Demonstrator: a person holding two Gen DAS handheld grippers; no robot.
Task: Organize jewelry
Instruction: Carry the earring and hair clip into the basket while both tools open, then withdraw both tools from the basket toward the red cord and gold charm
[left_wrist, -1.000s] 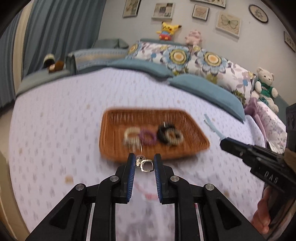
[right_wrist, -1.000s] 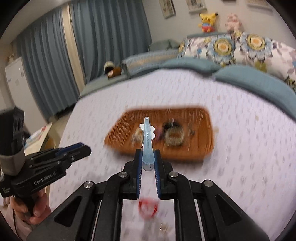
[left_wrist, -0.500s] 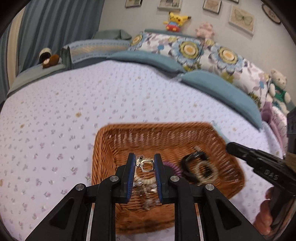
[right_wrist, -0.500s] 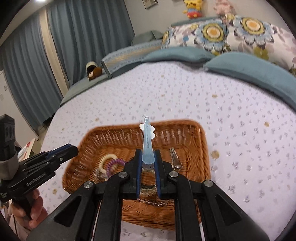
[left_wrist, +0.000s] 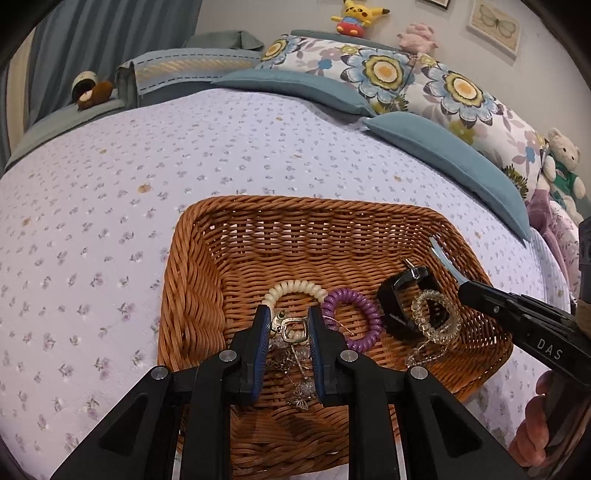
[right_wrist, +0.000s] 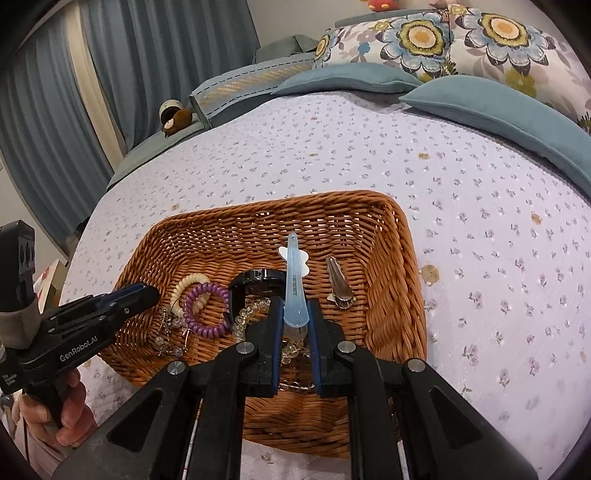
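The left gripper (left_wrist: 287, 328) pinches a silver earring (left_wrist: 293, 329) above the near part of the wicker basket (left_wrist: 192, 291) on the bed (left_wrist: 110, 206). The right gripper (right_wrist: 293, 323) pinches a blue hair clip (right_wrist: 294, 286) over the basket. Beneath lie a purple coil tie (left_wrist: 351, 319), cream coil tie (left_wrist: 295, 286), black clamp (left_wrist: 402, 299) and silver clip (right_wrist: 338, 282).

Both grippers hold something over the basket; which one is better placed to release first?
Probably the right gripper: its light blue hair clip points at bare wicker basket floor; the left gripper hangs over piled jewelry.
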